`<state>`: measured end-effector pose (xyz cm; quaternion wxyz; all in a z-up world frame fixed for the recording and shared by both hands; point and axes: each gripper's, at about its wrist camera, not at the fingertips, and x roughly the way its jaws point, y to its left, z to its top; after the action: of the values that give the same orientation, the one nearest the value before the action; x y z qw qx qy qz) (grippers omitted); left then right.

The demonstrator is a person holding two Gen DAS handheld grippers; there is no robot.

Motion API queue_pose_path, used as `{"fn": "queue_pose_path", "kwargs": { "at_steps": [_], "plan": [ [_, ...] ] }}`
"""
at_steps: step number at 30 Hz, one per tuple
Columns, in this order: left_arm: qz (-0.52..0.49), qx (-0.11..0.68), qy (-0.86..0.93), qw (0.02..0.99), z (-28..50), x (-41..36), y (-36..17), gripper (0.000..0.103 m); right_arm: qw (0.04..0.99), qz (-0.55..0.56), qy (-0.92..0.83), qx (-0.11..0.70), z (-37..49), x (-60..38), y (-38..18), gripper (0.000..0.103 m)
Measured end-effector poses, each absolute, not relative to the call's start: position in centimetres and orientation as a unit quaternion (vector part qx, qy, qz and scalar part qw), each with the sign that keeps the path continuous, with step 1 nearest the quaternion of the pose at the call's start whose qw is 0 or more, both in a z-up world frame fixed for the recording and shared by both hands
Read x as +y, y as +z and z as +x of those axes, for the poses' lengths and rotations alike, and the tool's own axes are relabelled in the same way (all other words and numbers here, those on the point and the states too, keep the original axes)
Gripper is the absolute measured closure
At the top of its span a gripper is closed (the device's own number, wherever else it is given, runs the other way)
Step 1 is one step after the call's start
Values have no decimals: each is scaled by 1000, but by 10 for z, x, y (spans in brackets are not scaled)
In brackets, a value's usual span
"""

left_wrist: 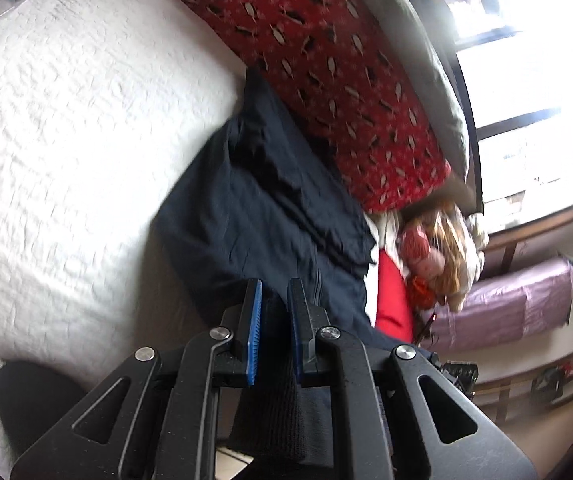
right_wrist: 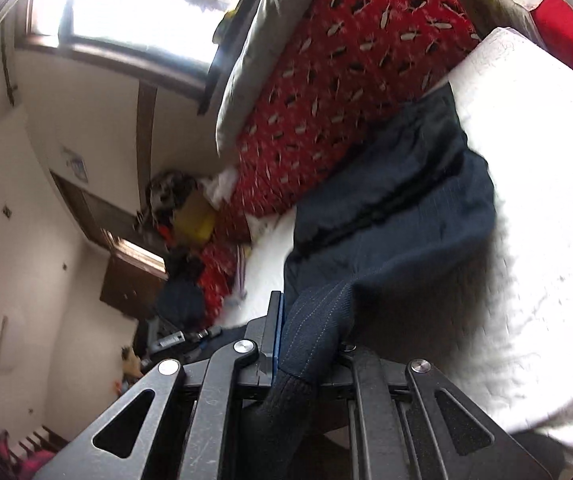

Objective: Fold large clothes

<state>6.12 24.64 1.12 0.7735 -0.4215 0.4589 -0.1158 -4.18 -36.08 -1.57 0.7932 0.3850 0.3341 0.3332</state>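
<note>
Navy garment (left_wrist: pixel 262 196) lies on the white quilted bed (left_wrist: pixel 66 140), just beside the red patterned blanket (left_wrist: pixel 326 64). We note the left tool (left_wrist: pixel 274 316) clenched on its ribbed hem, the right tool (right_wrist: pixel 310 320) clenched on another edge.

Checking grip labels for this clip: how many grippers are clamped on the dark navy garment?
2. The left gripper pinches a ribbed edge of the navy garment over the white bedspread; the right gripper is shut on another ribbed edge. Part of each grip is hidden by fabric.
</note>
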Motion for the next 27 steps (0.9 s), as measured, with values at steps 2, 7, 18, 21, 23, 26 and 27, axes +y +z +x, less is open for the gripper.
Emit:
{"fn": "queue_pose_path", "kwargs": {
  "at_steps": [2,7,18,21,23,26,27],
  "plan": [
    [-426,450,-108,777,80,249,14,93,790,401,329,328,-26,-366,-15,94],
    [-441,418,-84,790,140,266,17,103,785,428,309,323,17,-367,-16,94],
    [-365,480,-132,787,209,246,0,100,764,467,239,376,146,-368,-58,94],
    [-319,525,-154,774,168,232,-15,82,758,472,241,380,136,-372,-74,94],
    [-318,540,-157,763,127,228,-26,77,757,472,237,385,119,-379,-81,94],
    [-347,529,-170,755,72,227,-35,68,760,467,227,391,95,-388,-84,93],
    [-358,523,-174,754,52,225,-39,63,761,465,222,394,86,-391,-85,92]
  ]
}}
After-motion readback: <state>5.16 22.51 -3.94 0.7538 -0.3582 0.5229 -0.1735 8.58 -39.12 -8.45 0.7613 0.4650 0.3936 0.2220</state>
